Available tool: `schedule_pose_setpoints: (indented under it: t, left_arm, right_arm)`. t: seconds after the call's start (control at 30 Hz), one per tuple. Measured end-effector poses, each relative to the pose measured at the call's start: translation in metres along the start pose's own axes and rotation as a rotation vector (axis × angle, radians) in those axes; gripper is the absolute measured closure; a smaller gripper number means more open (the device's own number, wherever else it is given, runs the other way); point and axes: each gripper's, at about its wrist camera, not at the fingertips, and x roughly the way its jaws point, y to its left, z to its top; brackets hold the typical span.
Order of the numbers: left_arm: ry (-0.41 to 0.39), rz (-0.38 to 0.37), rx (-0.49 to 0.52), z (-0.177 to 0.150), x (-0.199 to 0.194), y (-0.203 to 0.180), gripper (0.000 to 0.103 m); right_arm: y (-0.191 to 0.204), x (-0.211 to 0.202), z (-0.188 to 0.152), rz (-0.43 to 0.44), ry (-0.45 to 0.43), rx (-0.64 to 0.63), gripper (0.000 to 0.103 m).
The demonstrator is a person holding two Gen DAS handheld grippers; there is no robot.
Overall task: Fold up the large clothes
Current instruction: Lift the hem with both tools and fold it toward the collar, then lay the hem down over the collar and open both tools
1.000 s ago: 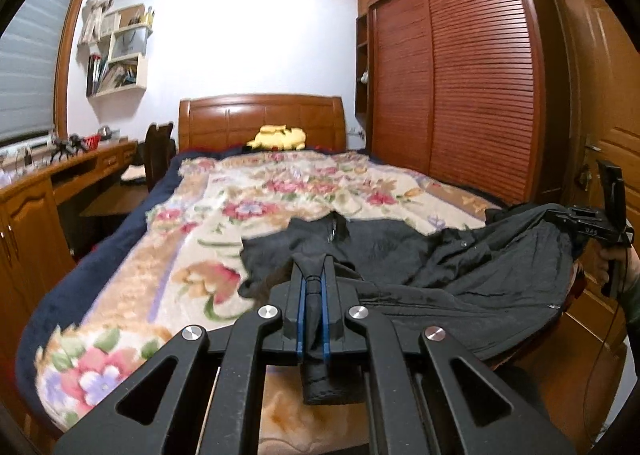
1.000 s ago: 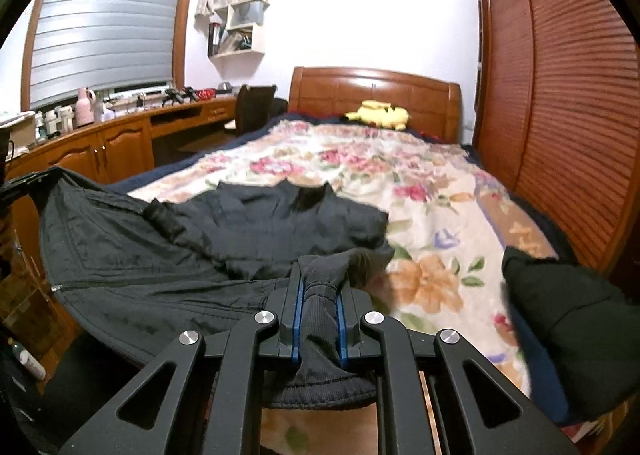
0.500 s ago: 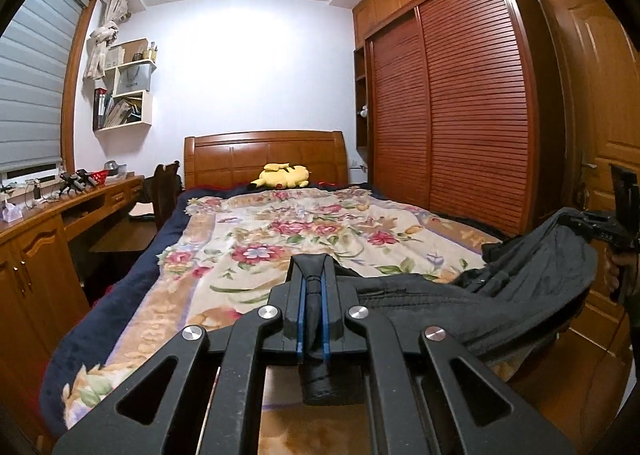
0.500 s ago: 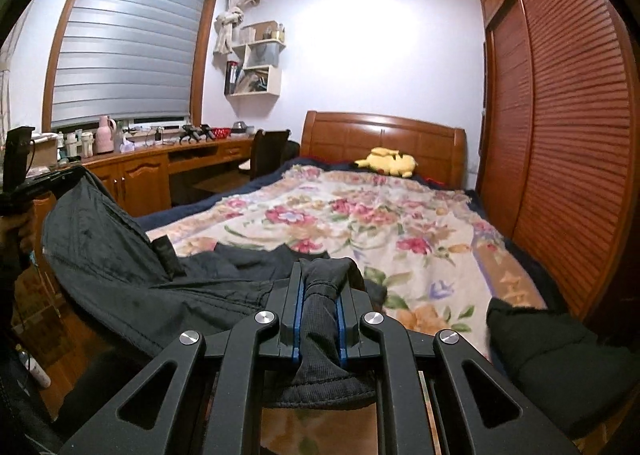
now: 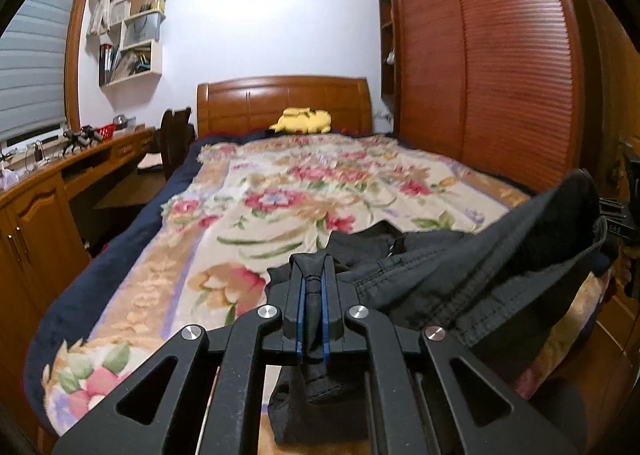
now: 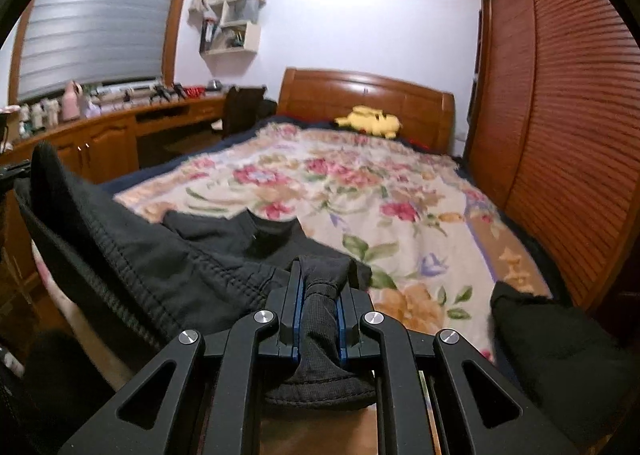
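Stretching black jacket (image 5: 480, 279) left-to-right along near end of bed (image 5: 280, 191); left gripper (image 5: 313, 295) and right gripper (image 6: 319, 307) each clamping a ribbed cuff, body sagging ahead onto floral blanket.

The bed (image 5: 120, 255), with a wooden headboard, carried a floral blanket (image 5: 304, 195), on which lay a yellow plush toy (image 5: 302, 121) by the headboard and part of the black garment (image 5: 400, 251).

Warm, dim indoor light with a bright wash on the white wall (image 5: 272, 15) at upper centre, motion blur throughout, and strong fisheye bending with black corners.
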Motion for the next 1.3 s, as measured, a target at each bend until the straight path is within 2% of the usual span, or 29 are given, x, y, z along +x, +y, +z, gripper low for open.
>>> schedule_pose_setpoints:
  t: [0.17, 0.47, 0.67, 0.83, 1.07, 1.2, 1.3]
  left_arm:
    - [0.052, 0.042, 0.005, -0.009, 0.044, 0.004, 0.096]
    - [0.152, 0.06, -0.009, -0.027, 0.119, 0.011, 0.096]
    - [0.202, 0.071, -0.016, -0.026, 0.168, 0.022, 0.095]
    - [0.197, 0.071, -0.042, -0.005, 0.197, 0.03, 0.095]
    - [0.158, 0.118, -0.014, 0.028, 0.227, 0.027, 0.095]
    - [0.163, 0.127, -0.006, 0.032, 0.235, 0.026, 0.094]
    - [0.172, 0.112, -0.011, 0.025, 0.232, 0.024, 0.084]
  right_arm:
    - [0.002, 0.055, -0.005, -0.02, 0.064, -0.006, 0.09]
    - [-0.001, 0.152, 0.01, -0.019, 0.175, -0.008, 0.089]
    - [-0.008, 0.188, 0.026, -0.016, 0.153, 0.006, 0.089]
    - [-0.021, 0.215, 0.06, -0.036, 0.112, 0.041, 0.088]
    - [-0.032, 0.26, 0.101, -0.09, 0.073, 0.053, 0.088]
    - [-0.028, 0.291, 0.104, -0.113, 0.106, 0.047, 0.088]
    - [-0.021, 0.307, 0.092, -0.12, 0.15, 0.037, 0.087]
